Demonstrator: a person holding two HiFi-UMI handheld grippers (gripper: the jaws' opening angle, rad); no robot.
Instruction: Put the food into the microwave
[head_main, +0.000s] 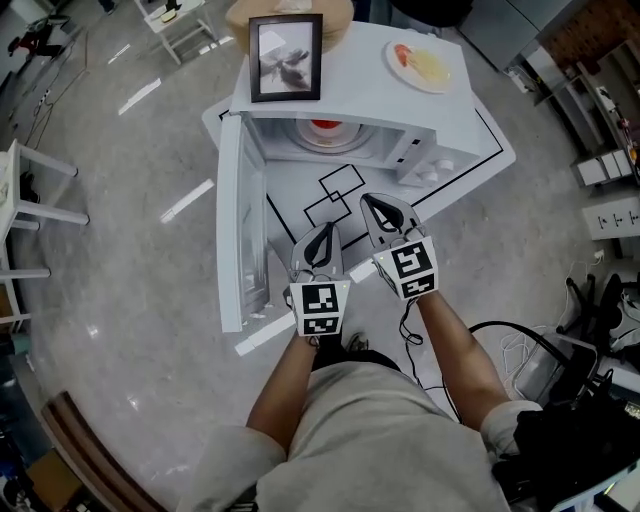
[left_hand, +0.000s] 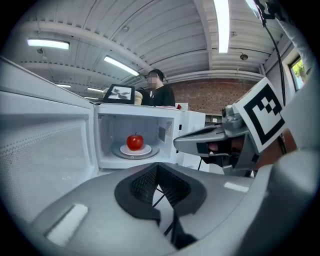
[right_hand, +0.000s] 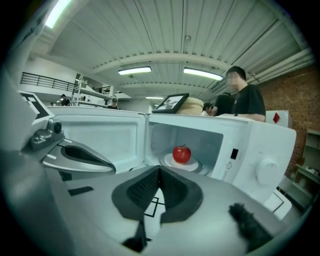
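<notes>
1. The red apple (left_hand: 135, 141) is sitting on a small white plate (left_hand: 123, 149), and the plate is resting on the round tray in the middle of the microwave (head_main: 400, 100) cavity.
2. The microwave's door (head_main: 240, 220) is standing wide open, swung out to the left in the head view, so the cavity is facing the person holding the 2 claws.
3. The left claw (head_main: 328, 228) is hovering in front of the open cavity, outside it and apart from the apple. Its jaws are pressing together at the tips, clenched on nothing.
4. The right claw (head_main: 372, 200) is hanging just beside the left one, slightly nearer the cavity. It is likewise clenched tight and carrying nothing.
5. A framed picture (head_main: 286, 57) is leaning upright on the microwave's top, and a plate of food (head_main: 422, 65) is lying on the same top nearer its right end.
6. The microwave is standing on a white tabletop (head_main: 480, 150) marked with black lines.
7. A person in black (right_hand: 247, 100) is standing behind the microwave.
</notes>
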